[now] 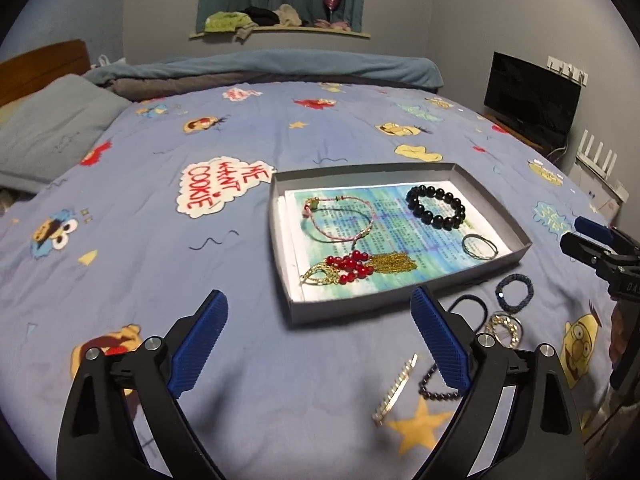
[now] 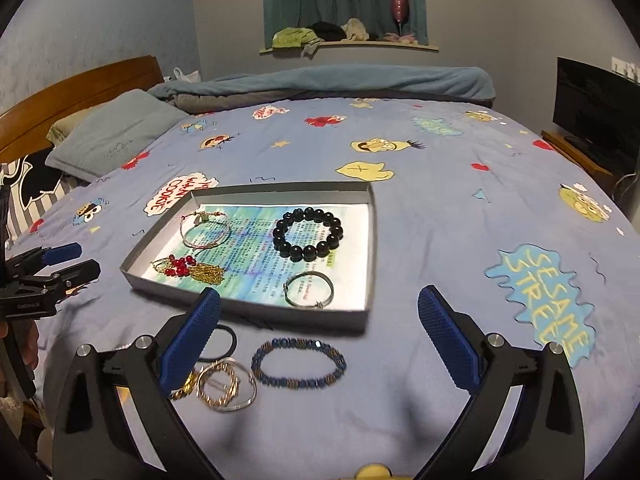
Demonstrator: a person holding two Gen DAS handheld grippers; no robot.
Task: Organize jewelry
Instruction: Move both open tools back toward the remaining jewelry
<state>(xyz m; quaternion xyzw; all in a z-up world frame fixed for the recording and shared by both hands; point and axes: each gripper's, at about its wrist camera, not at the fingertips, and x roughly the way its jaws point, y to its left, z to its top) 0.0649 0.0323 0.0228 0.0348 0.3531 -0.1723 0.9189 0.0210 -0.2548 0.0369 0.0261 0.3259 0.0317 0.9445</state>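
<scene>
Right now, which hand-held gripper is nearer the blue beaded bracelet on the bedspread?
Right. The right hand-held gripper hangs open directly over the blue beaded bracelet. The left hand-held gripper sits open farther left, the bracelet beyond its right finger.

Bed [image 2: 440, 208] w/ blue cartoon-print sheet. On it: shallow grey box [image 2: 370, 248], black hair tie [image 2: 228, 340] just in front, gold bangles [image 2: 224, 386], blue bead bracelet [image 2: 298, 362], hair clip [image 1: 394, 390], dark bead string [image 1: 430, 388]. Grey pillow [image 2: 116, 136] & folded blanket [image 2: 328, 82] at far side.
</scene>
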